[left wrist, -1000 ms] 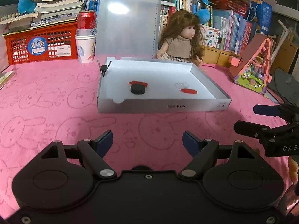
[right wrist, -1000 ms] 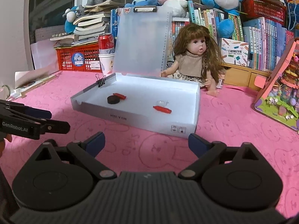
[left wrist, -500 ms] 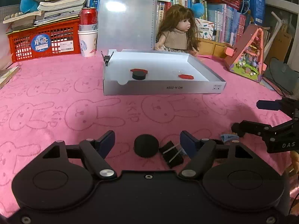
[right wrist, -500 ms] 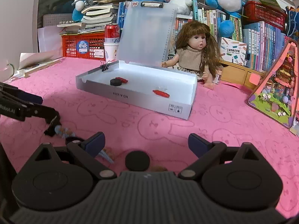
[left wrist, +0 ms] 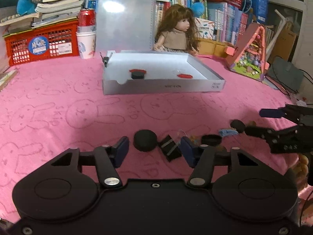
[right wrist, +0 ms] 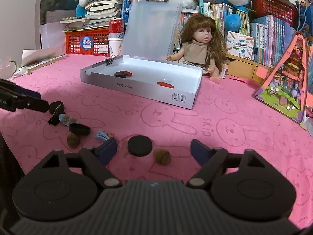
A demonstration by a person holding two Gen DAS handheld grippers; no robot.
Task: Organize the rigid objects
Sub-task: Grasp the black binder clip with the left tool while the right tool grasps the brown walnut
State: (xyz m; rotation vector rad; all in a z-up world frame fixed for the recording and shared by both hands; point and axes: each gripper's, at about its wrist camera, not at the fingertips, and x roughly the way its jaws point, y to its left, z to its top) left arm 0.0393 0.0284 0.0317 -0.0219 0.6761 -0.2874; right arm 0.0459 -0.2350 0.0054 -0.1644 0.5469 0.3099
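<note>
Black disc [left wrist: 145, 140] and binder clip [left wrist: 170, 150] lie between the left fingers [left wrist: 122, 151].

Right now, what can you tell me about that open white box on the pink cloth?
The box is shallow, white and card-like, resting flat on the pink cloth. Its translucent lid stands upright at the back, with a metal clip on its top edge. A binder clip grips a back corner. Inside lie a black disc and two small red pieces. The front wall bears printed text. A doll sits behind it.
</note>
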